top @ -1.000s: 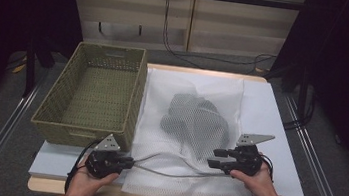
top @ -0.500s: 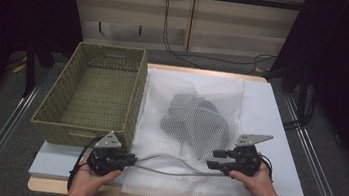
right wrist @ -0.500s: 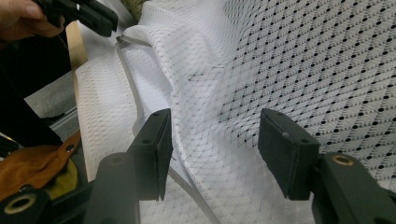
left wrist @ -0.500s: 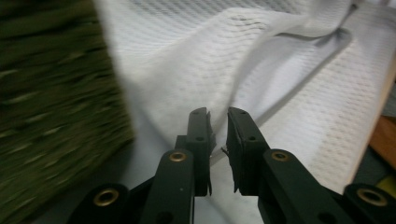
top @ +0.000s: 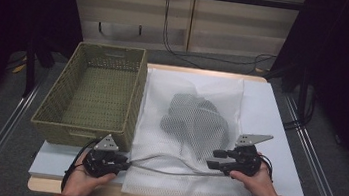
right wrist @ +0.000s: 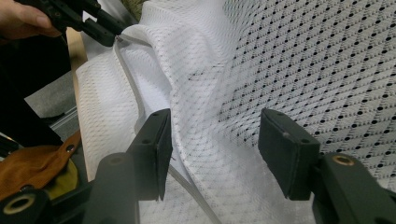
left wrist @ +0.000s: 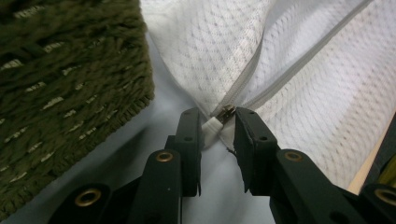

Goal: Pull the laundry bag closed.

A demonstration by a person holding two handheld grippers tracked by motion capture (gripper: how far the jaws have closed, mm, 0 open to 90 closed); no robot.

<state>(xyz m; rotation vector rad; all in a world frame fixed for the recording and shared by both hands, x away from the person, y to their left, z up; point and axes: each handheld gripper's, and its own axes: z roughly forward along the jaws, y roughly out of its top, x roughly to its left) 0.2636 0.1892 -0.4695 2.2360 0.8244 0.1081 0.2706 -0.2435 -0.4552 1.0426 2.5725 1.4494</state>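
A white mesh laundry bag [top: 193, 93] lies flat on the table with a dark garment [top: 194, 123] inside it. A grey zipper [top: 173, 172] runs along the bag's near edge. My left gripper [top: 126, 164] [left wrist: 217, 116] sits at the zipper's left end. Its jaws have just been opening and stand a little apart, with the zipper pull [left wrist: 226, 113] between them. My right gripper [top: 210, 164] [right wrist: 215, 126] is at the zipper's right part, jaws wide, over a fold of mesh [right wrist: 205, 107] that neither pad presses.
An empty green woven basket [top: 93, 47] stands left of the bag, its corner [left wrist: 70, 70] close to my left gripper. The table's white surface [top: 271, 110] lies right of the bag. The left gripper [right wrist: 107, 28] and its hand show far off in the right gripper view.
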